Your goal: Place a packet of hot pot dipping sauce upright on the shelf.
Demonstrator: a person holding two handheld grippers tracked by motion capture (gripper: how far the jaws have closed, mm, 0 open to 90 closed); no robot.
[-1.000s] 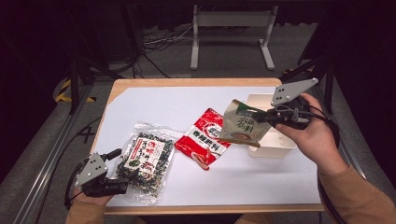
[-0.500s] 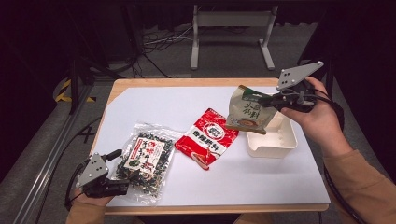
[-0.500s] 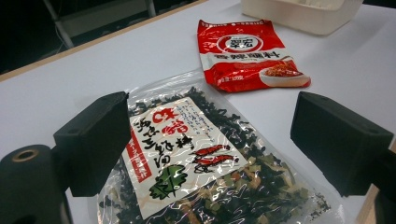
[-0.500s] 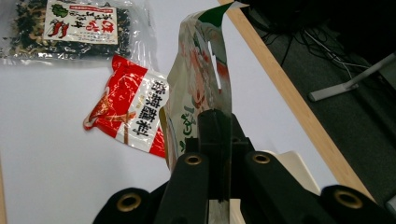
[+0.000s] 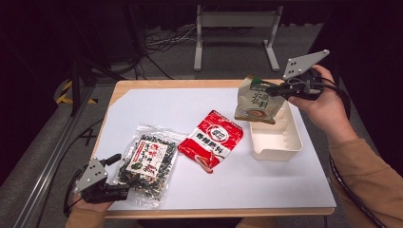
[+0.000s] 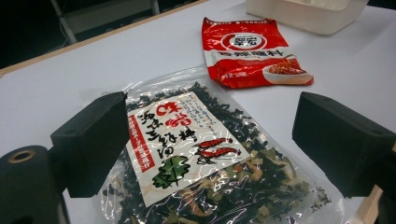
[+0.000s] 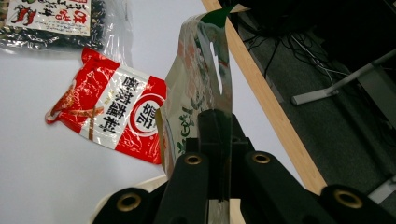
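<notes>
Nearest the person, the left claw [image 5: 115, 176] rests wide open at the front edge of the surface [image 5: 157, 109], its jaws either side of the near end of the seaweed bag [image 5: 145, 165]. Beyond lies the red sauce packet [image 5: 212, 145], untouched. Farther right, the right claw [image 5: 275, 89] grips the green pouch [image 5: 258, 100] by its edge; in the last second it has lifted the pouch out of the white tray [image 5: 277, 145], and the pouch now hangs above the tray's far end. Likely the tray is being emptied.

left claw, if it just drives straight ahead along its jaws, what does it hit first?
Most likely the clear seaweed packet: it lies flat between and just ahead of the open left claw. The red sauce packet lies farther on. Jaw height above the table is unclear.
</notes>
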